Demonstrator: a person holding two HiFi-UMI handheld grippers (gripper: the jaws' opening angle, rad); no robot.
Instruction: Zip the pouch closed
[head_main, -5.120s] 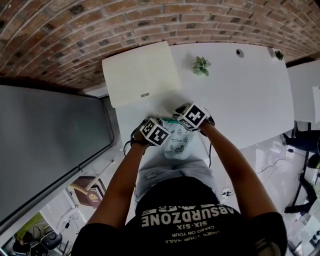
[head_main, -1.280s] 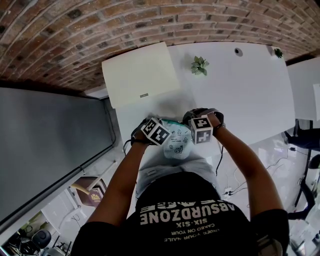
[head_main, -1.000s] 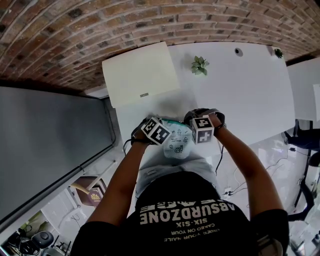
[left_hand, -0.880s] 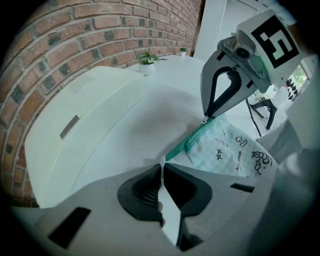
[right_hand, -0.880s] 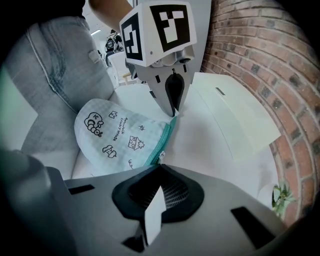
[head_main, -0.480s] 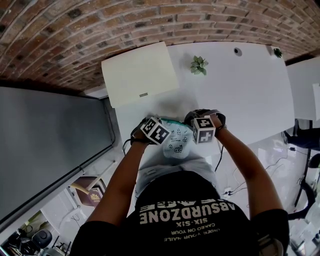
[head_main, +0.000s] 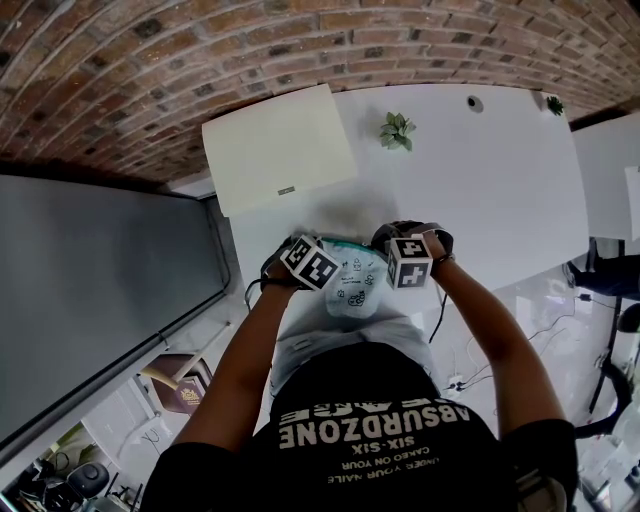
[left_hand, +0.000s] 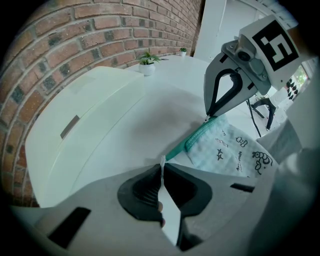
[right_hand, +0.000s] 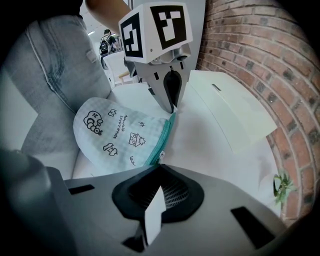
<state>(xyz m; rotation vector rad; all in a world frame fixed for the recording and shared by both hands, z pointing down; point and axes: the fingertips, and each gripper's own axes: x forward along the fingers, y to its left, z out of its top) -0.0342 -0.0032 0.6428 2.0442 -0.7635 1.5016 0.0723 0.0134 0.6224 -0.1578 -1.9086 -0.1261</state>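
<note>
Fingers (left_hand: 142, 187) of the left gripper (left_hand: 161, 166) are pinched together on the pale end tab (left_hand: 162, 161) of the pouch (head_main: 352, 285), while the right gripper (right_hand: 159, 169) has its fingers (right_hand: 175, 194) fully closed on the small zipper pull (right_hand: 160, 156). The pouch lies at the near edge of the white worktop (head_main: 500, 180), stretched between the two grippers, its teal zipper (right_hand: 164, 135) running straight from one to the other. Compared with five seconds ago, the right gripper sits farther to the right and away from the left one, so the pull has probably been drawn along the zipper. Over the last second almost nothing shifts, so the zipper looks at or near its end stop. I count one pouch, two grippers, one pale flat board (head_main: 278, 145) and two potted plants (head_main: 398, 130) on the single worktop.
</note>
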